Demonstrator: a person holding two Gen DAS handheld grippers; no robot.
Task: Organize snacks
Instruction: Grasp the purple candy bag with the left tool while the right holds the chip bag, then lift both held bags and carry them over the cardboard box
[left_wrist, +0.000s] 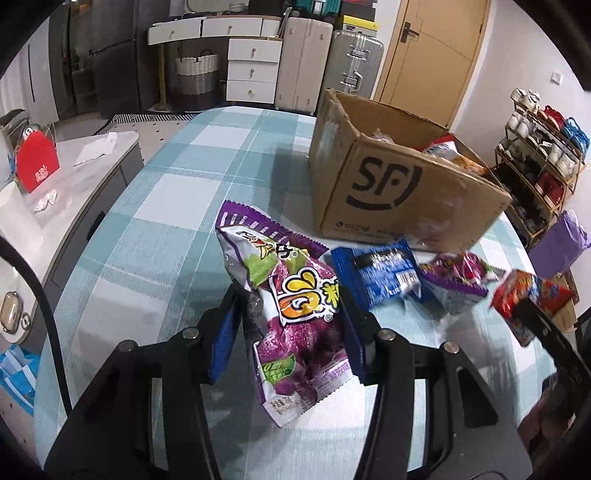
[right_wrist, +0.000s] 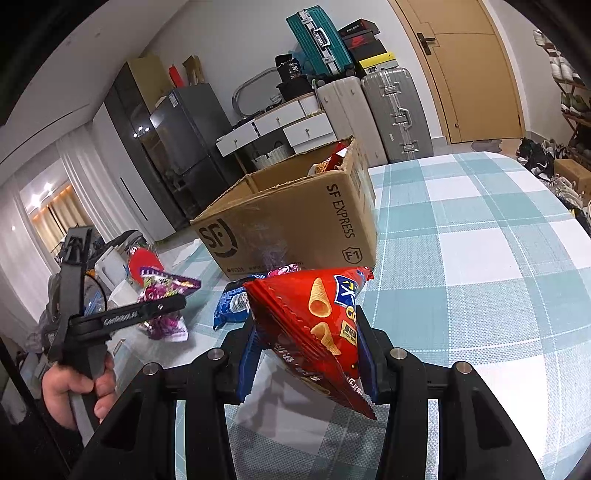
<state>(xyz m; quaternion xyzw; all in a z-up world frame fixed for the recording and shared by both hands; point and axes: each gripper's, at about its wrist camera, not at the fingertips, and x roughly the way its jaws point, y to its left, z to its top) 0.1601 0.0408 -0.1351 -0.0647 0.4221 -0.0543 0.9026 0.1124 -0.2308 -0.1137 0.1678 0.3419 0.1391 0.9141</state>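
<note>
My left gripper (left_wrist: 291, 310) is shut on a purple snack bag (left_wrist: 295, 306) and holds it above the checked tablecloth (left_wrist: 155, 229). My right gripper (right_wrist: 308, 332) is shut on a red corn-snack bag (right_wrist: 317, 325), lifted off the table; it also shows in the left wrist view (left_wrist: 528, 295). The open SF cardboard box (left_wrist: 391, 184) stands just beyond, with snacks inside, and shows in the right wrist view (right_wrist: 295, 218). A blue cookie pack (left_wrist: 380, 277) and a small purple pack (left_wrist: 458, 277) lie in front of the box. The left gripper with its purple bag (right_wrist: 162, 299) shows at the left of the right wrist view.
A grey side cabinet (left_wrist: 74, 192) with a red box (left_wrist: 37, 166) stands left of the table. Suitcases (left_wrist: 328, 66), white drawers (left_wrist: 251, 70) and a door (left_wrist: 424, 48) are behind. A shoe rack (left_wrist: 543, 155) stands at the right.
</note>
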